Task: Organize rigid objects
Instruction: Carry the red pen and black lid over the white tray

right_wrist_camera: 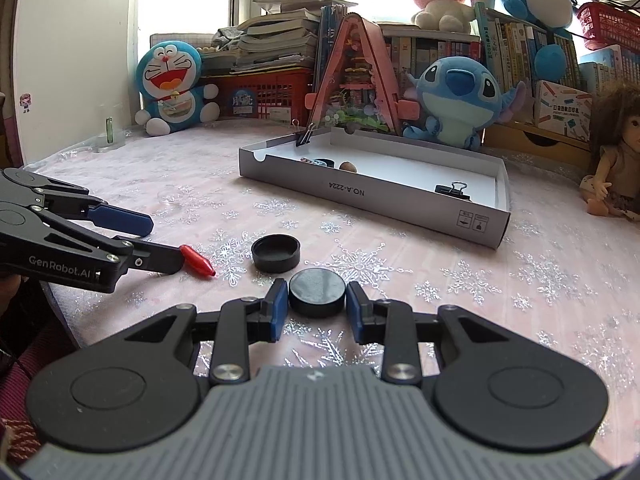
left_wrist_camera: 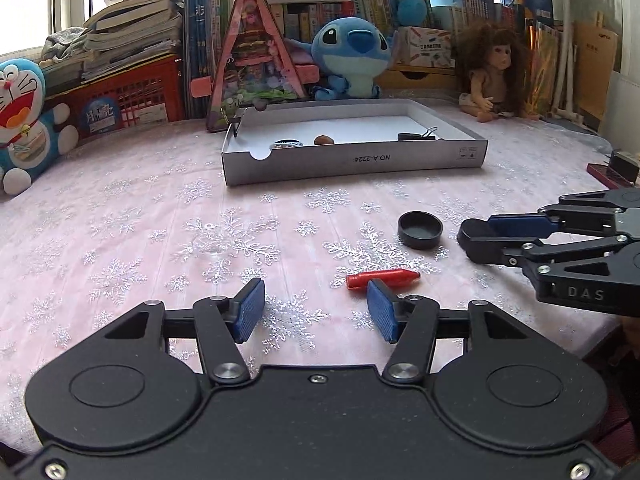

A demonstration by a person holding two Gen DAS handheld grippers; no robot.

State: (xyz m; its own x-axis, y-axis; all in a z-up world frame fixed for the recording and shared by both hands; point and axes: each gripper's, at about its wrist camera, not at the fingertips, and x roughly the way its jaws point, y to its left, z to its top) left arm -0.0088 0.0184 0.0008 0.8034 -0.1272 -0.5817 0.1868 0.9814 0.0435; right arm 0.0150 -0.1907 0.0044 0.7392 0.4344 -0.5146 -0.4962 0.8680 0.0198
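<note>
Tablecloth (left_wrist_camera: 120, 240): pink, snowflake-printed; sorting surface.
Box lid (left_wrist_camera: 352, 160): ahead of both grippers; collects sorted pieces.
Right gripper (right_wrist_camera: 317, 300): clamps black disc (right_wrist_camera: 317, 292) for carrying.
Left gripper (left_wrist_camera: 316, 312): half open, empty; red bullet-shaped piece (left_wrist_camera: 382, 279) lies at its right pad.
Black cap (left_wrist_camera: 420, 230): loose, beyond.

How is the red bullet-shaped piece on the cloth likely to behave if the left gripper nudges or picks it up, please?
The red piece looks round in section and lies on its side, so a nudge would probably roll it. Its glossy surface may slip between the fingers, especially near the tapered tip. It looks stiff and small, so probably light. The left gripper stands open beside it.
</note>
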